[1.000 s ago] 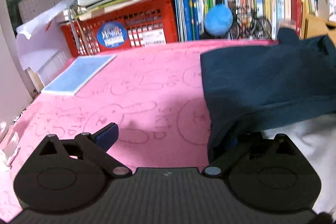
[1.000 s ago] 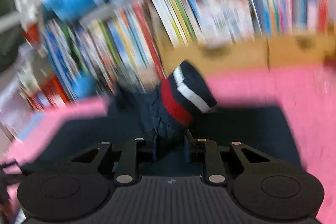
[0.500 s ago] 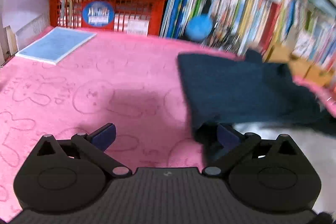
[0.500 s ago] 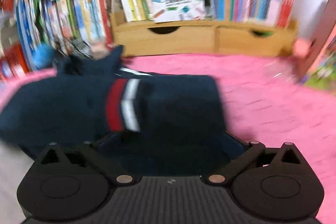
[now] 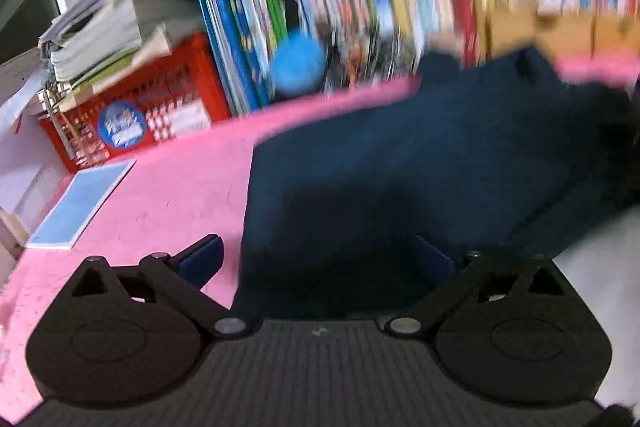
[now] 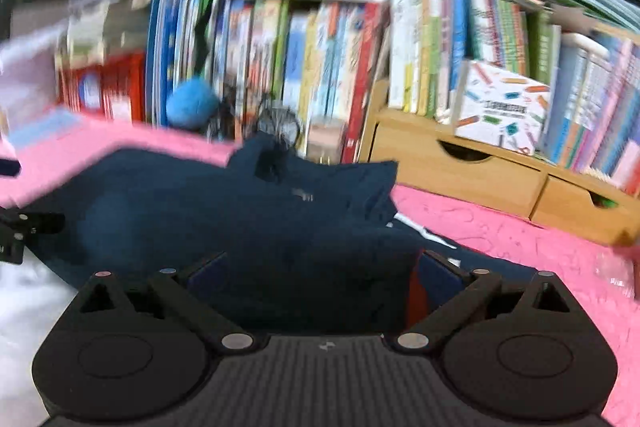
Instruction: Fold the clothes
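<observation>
A navy garment [image 5: 400, 155] lies spread on the pink mat [image 5: 160, 195]. My left gripper [image 5: 316, 259] is open, and the garment's near left edge sits between its fingers. In the right wrist view the same navy garment [image 6: 200, 211] fills the middle, with a folded layer on top. My right gripper [image 6: 324, 271] is open just above it. A red stripe of the cuff [image 6: 414, 287] shows by its right finger. The left gripper's tip [image 6: 16, 231] peeks in at the left edge.
White cloth [image 5: 600, 287] lies under the garment's near side. A red crate [image 5: 132, 107], a blue booklet [image 5: 80, 203], a blue ball [image 5: 298, 67], rows of books and a wooden drawer unit [image 6: 460, 163] line the mat's far edge.
My right gripper, shut on the striped cuff a second ago, has opened and the sleeve now lies on the garment. My left gripper has shifted right onto the garment's edge.
</observation>
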`<state>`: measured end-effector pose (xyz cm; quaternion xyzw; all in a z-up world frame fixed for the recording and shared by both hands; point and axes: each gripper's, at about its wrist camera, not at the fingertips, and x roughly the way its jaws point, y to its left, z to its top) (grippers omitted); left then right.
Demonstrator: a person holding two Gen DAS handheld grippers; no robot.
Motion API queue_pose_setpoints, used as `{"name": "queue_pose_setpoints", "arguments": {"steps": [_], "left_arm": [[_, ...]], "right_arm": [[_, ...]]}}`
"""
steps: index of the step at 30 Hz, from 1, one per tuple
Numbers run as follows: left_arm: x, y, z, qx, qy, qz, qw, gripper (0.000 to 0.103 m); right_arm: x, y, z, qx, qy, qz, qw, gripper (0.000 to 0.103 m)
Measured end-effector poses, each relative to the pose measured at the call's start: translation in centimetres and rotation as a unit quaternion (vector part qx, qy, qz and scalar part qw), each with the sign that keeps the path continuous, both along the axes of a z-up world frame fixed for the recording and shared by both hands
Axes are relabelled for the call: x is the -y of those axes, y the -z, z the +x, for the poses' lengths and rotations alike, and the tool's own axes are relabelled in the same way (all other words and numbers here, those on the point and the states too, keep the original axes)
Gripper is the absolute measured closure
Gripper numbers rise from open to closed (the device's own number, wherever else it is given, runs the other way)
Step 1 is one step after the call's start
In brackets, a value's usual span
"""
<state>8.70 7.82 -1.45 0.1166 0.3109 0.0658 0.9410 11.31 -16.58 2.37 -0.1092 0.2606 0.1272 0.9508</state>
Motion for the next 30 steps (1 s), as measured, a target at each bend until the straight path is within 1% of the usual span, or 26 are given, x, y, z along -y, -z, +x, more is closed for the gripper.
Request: {"name": "queue_pose_setpoints", "arguments": {"steps": [1, 2, 3, 4, 5, 6, 8, 11, 13, 15, 17, 20, 23, 25, 26, 28, 29, 30], "left_arm": [[-0.2, 0.4, 0.1, -0.004, -0.001, 0.001, 1.0000, 0.000], [-0.5, 0.5, 0.1, -0.007, -0.001, -0.012, 0.9999, 0.000], [-0.9, 0.5, 0.1, -0.010, -0.001, -0.024, 0.9997, 0.000], [-1.2, 0.6, 0.1, -0.013, 0.000, -0.037, 0.9992, 0.000], [-1.6, 0.6, 0.2, -0.016, 0.000, -0.049, 0.9986, 0.000], [-1.9, 0.6, 0.2, -0.019, 0.001, -0.062, 0.9979, 0.000], [-2.6, 0.7, 0.3, -0.025, 0.001, -0.087, 0.9959, 0.000], [-3.5, 0.9, 0.4, -0.033, 0.002, -0.120, 0.9922, 0.000], [-3.6, 0.9, 0.4, -0.034, 0.001, -0.125, 0.9915, 0.000], [-3.6, 0.9, 0.4, -0.034, 0.000, -0.127, 0.9914, 0.000], [-3.6, 0.9, 0.4, -0.034, 0.000, -0.125, 0.9915, 0.000], [-3.5, 0.8, 0.4, -0.033, -0.003, -0.124, 0.9918, 0.000], [-3.5, 0.8, 0.4, -0.032, -0.005, -0.122, 0.9921, 0.000], [-3.7, 0.8, 0.4, -0.032, -0.007, -0.125, 0.9916, 0.000], [-3.7, 0.9, 0.4, -0.033, -0.008, -0.126, 0.9914, 0.000], [-3.8, 0.9, 0.4, -0.033, -0.008, -0.129, 0.9911, 0.000], [-3.8, 0.9, 0.4, -0.033, -0.009, -0.129, 0.9910, 0.000], [-3.8, 0.9, 0.4, -0.033, -0.009, -0.130, 0.9909, 0.000]], "right_arm": [[-0.1, 0.6, 0.5, -0.009, 0.002, -0.014, 1.000, 0.003], [-0.1, 1.1, 0.9, -0.018, 0.004, -0.027, 0.999, 0.003], [0.7, 1.6, 1.0, -0.025, 0.012, -0.030, 0.999, 0.003], [1.6, 2.0, 1.2, -0.033, 0.019, -0.034, 0.999, 0.000], [2.4, 2.5, 1.3, -0.041, 0.027, -0.036, 0.998, 0.000], [4.1, 2.8, 1.9, -0.052, 0.039, -0.013, 0.998, 0.000], [8.0, 3.0, 3.2, -0.090, 0.080, 0.048, 0.992, 0.000], [10.3, 2.2, 3.3, -0.120, 0.096, 0.100, 0.983, 0.000], [9.0, 1.0, 2.5, -0.104, 0.105, 0.080, 0.986, 0.000], [7.2, 0.0, 1.6, -0.070, 0.089, 0.072, 0.991, 0.000], [4.1, -0.5, 1.5, -0.060, 0.043, 0.080, 0.994, 0.000], [-0.5, -1.1, 1.4, -0.045, -0.026, 0.090, 0.995, 0.000], [-5.9, 0.9, 2.6, -0.060, -0.065, 0.068, 0.994, 0.000], [-8.6, 2.7, 3.7, -0.079, -0.073, 0.060, 0.992, 0.000], [-9.3, 3.5, 3.9, -0.089, -0.078, 0.061, 0.991, 0.000], [-9.6, 4.6, 4.1, -0.090, -0.077, 0.071, 0.990, 0.000], [-9.4, 4.5, 4.3, -0.095, -0.078, 0.077, 0.989, 0.000], [-9.1, 4.6, 4.7, -0.094, -0.074, 0.070, 0.990, 0.000]]}}
